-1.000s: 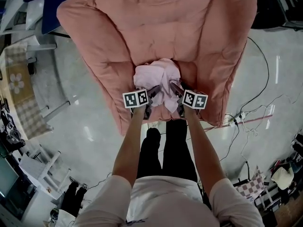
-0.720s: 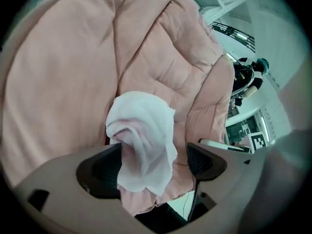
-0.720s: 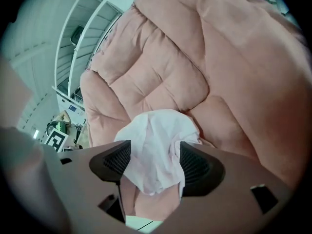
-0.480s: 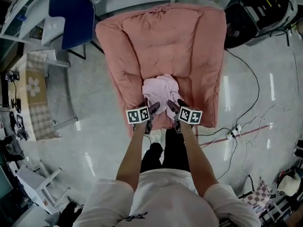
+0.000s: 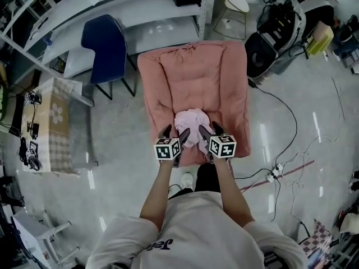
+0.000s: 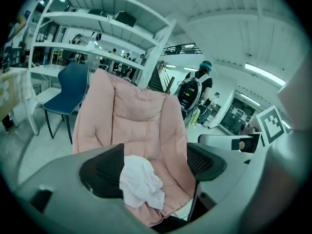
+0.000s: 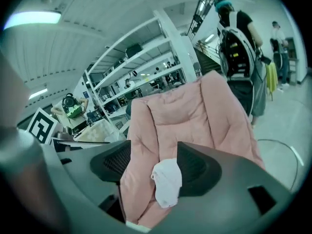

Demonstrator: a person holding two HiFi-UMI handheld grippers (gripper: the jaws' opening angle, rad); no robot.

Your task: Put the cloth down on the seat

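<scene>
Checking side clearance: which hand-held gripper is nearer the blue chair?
Left. The left hand-held gripper is on the side of the cloth that faces the blue chair. The right hand-held gripper is on the cloth's other side, farther from it.

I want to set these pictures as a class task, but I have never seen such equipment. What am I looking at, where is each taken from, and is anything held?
There is no robot: a person stands holding a two-jawed hand tool in each hand, the left gripper and the right gripper. The top-down picture comes from a camera on the person's head. The other two come from cameras riding on each gripper, looking out between its dark jaws. In front stands a pink padded chair, and a pale crumpled cloth lies on its seat. Both grippers have their jaws apart and hold nothing; the cloth seen between them lies further off, on the chair.
</scene>
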